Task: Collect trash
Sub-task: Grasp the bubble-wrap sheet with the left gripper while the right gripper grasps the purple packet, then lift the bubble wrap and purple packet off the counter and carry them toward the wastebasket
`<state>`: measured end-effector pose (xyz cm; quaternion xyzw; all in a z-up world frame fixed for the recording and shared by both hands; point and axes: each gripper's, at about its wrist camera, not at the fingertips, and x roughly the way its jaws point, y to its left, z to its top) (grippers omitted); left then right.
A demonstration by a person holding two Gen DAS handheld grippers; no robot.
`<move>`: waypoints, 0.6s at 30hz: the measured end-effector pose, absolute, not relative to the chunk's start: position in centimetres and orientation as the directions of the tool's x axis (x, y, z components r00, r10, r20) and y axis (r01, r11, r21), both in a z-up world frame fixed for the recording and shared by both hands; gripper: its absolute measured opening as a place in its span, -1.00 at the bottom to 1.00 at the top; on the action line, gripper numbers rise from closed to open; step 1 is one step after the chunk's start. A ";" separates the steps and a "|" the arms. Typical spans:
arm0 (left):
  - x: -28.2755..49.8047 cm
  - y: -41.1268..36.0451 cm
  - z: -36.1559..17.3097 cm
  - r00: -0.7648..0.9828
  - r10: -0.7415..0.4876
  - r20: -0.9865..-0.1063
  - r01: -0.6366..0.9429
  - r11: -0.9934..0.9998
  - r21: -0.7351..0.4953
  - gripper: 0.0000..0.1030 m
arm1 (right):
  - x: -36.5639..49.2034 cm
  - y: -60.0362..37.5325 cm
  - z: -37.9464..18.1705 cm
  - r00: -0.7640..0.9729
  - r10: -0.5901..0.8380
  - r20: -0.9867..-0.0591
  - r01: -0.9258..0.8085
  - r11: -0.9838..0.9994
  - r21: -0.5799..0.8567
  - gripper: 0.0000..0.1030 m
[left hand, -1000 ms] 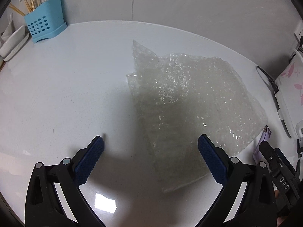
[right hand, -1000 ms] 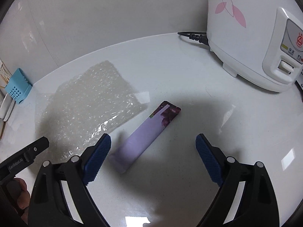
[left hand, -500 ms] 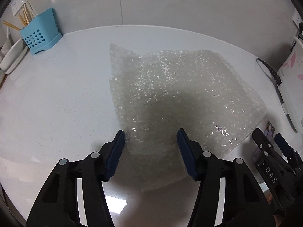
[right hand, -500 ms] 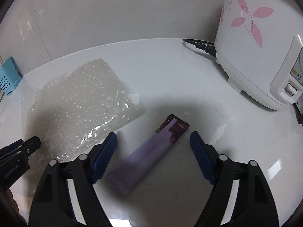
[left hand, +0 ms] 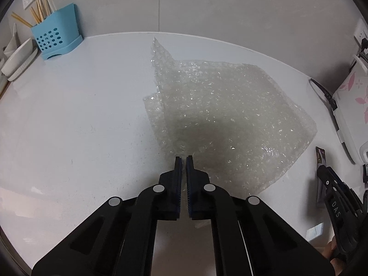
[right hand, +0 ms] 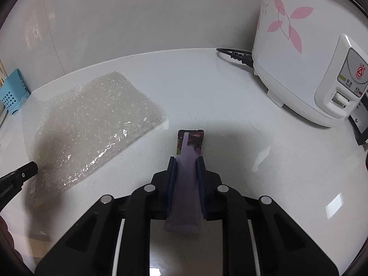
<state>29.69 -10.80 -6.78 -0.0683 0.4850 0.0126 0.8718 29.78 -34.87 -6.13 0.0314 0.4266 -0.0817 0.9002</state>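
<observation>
Far left, against the wall: blue utensil holder (left hand: 56, 31) w/ chopsticks (left hand: 38, 11) standing in it, white dish (left hand: 17, 58) just beside it on the white countertop (left hand: 80, 115).

Mid-counter: bubble wrap sheet (left hand: 220, 115) lying mostly flat, its far-left corner folded up. Left gripper (left hand: 184, 161) is closed down to a thin slit on the sheet's near edge; the wrap's edge runs in between the blue pads, so it looks pinched. From the right wrist cam the same sheet (right hand: 92, 124) sits left of centre, w/ the left gripper tip (right hand: 27, 169) at its near-left edge.

Right of the wrap, apart from it: long purple wrapper/sachet (right hand: 187, 174) w/ a dark printed far end. Right gripper (right hand: 186, 161) jaws are closing, pads on both long sides of the sachet; the far end sticks out past the fingertips, the near end lies between the fingers.

Far right: white rice cooker (right hand: 306, 53) w/ pink flower print, black power cord (right hand: 234, 54) plugged into its back, near the wall.
</observation>
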 end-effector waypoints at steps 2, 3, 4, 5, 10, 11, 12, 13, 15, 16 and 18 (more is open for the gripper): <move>29.3 -10.6 -6.7 0.531 -0.048 -0.846 -0.084 0.991 -0.108 -0.95 | 29.4 -35.0 -5.9 0.621 -0.113 -0.776 0.174 0.985 -0.004 -0.70; 29.2 -10.4 -6.6 0.533 -0.051 -0.845 -0.083 0.990 -0.112 -0.96 | 29.2 -35.0 -5.8 0.624 -0.111 -0.773 0.173 0.985 -0.002 -0.70; 29.0 -10.2 -6.4 0.536 -0.054 -0.843 -0.083 0.990 -0.116 -0.96 | 28.9 -35.0 -5.6 0.625 -0.115 -0.772 0.175 0.985 -0.006 -0.70; 28.8 -10.0 -6.3 0.540 -0.057 -0.840 -0.082 0.989 -0.120 -0.96 | 28.7 -35.0 -5.5 0.627 -0.118 -0.770 0.175 0.985 -0.008 -0.70; 27.3 -9.7 -4.8 0.568 -0.070 -0.820 -0.070 0.989 -0.133 -0.96 | 27.5 -34.7 -4.3 0.644 -0.114 -0.756 0.168 0.986 -0.005 -0.70; 26.9 -9.6 -4.3 0.577 -0.070 -0.814 -0.065 0.989 -0.131 -0.96 | 27.2 -34.7 -4.0 0.646 -0.113 -0.755 0.166 0.986 -0.005 -0.70; 26.5 -9.7 -3.9 0.586 -0.070 -0.807 -0.059 0.990 -0.128 -0.96 | 26.9 -34.6 -3.7 0.651 -0.111 -0.751 0.165 0.986 -0.003 -0.70; 26.2 -9.6 -3.6 0.594 -0.070 -0.801 -0.054 0.990 -0.127 -0.96 | 26.5 -34.5 -3.4 0.656 -0.110 -0.747 0.164 0.987 -0.002 -0.70; 25.3 -9.5 -2.7 0.610 -0.076 -0.788 -0.045 0.990 -0.131 -0.96 | 25.8 -34.3 -2.9 0.663 -0.109 -0.740 0.160 0.987 -0.003 -0.70; 24.8 -9.3 -2.3 0.618 -0.080 -0.782 -0.042 0.990 -0.134 -0.96 | 25.5 -34.3 -2.6 0.666 -0.109 -0.737 0.159 0.987 -0.003 -0.70; 23.9 -9.0 -1.3 0.633 -0.082 -0.770 -0.035 0.990 -0.135 -0.96 | 24.8 -34.2 -2.1 0.672 -0.107 -0.733 0.156 0.988 -0.001 -0.70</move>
